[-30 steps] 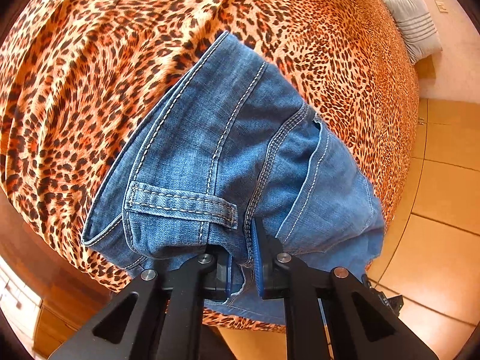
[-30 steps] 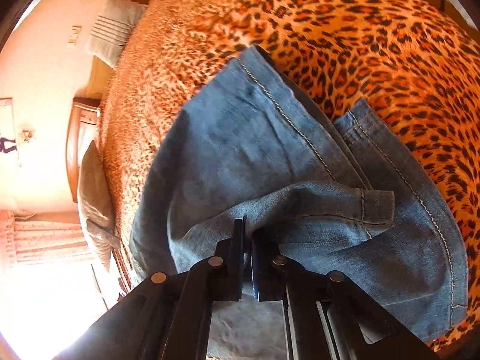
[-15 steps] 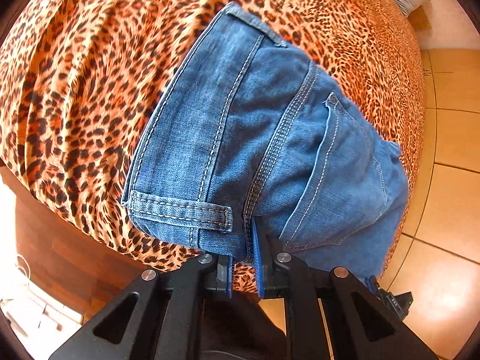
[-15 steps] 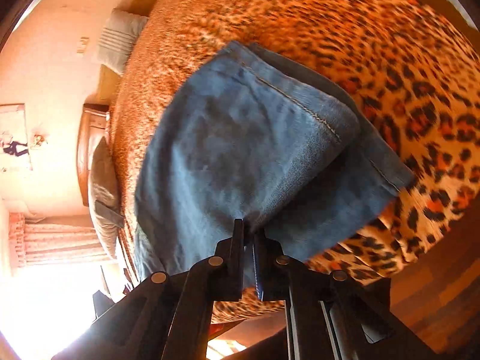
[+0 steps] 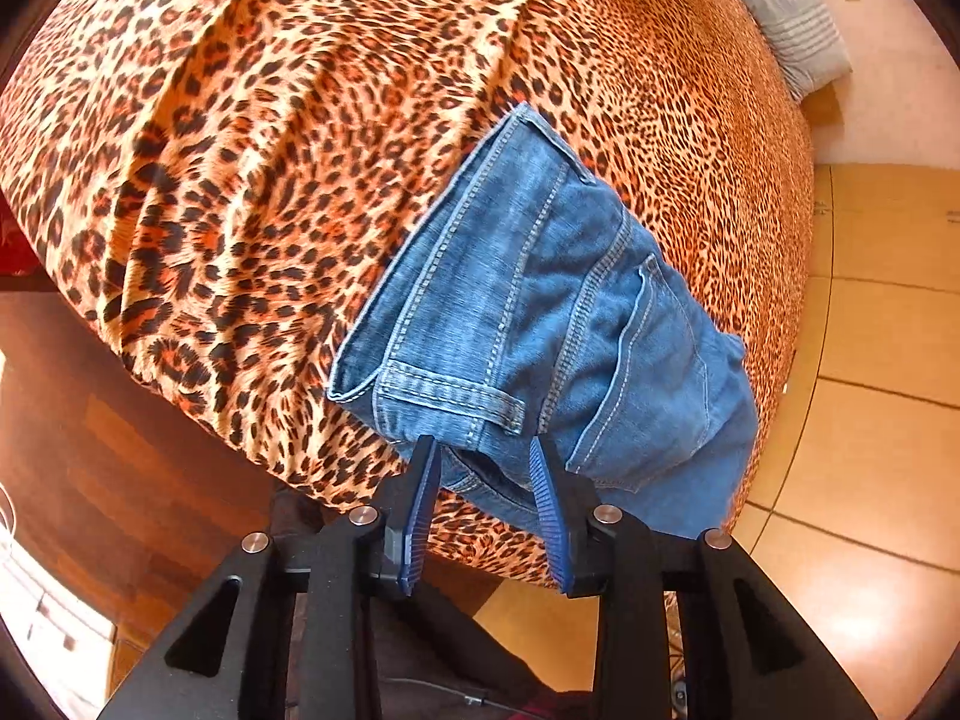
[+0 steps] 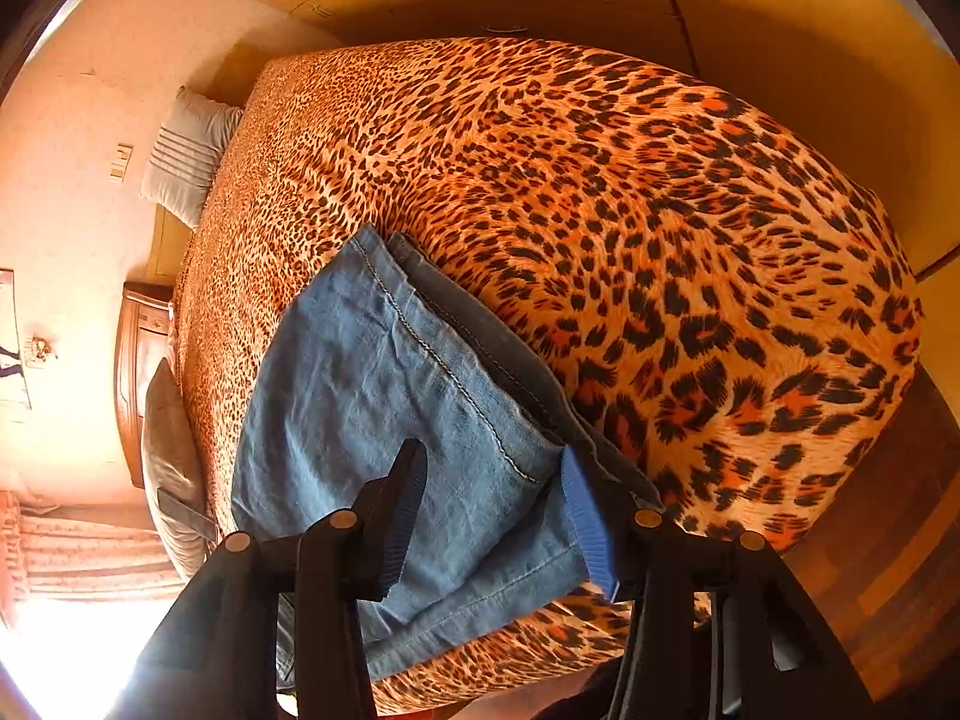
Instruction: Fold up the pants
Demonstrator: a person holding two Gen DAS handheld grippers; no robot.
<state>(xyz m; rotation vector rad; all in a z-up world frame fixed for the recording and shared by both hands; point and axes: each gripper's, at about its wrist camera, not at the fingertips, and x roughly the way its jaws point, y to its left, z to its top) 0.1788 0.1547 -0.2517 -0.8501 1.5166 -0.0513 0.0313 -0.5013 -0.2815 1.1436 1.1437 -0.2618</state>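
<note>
The blue denim pants (image 5: 540,312) lie folded on the leopard-print bed (image 5: 300,138), near its front edge. The left wrist view shows the waistband end with a belt loop and a pocket seam. My left gripper (image 5: 485,456) is open, its jaws apart on either side of the waistband edge. In the right wrist view the leg end of the pants (image 6: 384,396) lies in stacked layers. My right gripper (image 6: 495,456) is open, jaws wide over the hem, holding nothing.
The bed (image 6: 600,192) drops off at the front onto a wooden bed frame (image 5: 120,432) and tiled floor (image 5: 870,360). Grey pillows (image 5: 798,24) sit at the head; one also shows in the right wrist view (image 6: 186,156). A wooden nightstand (image 6: 138,360) stands by the wall.
Both grippers have opened and let go of the pants, which now rest on the bed. Both have pulled back a little toward the bed's edge.
</note>
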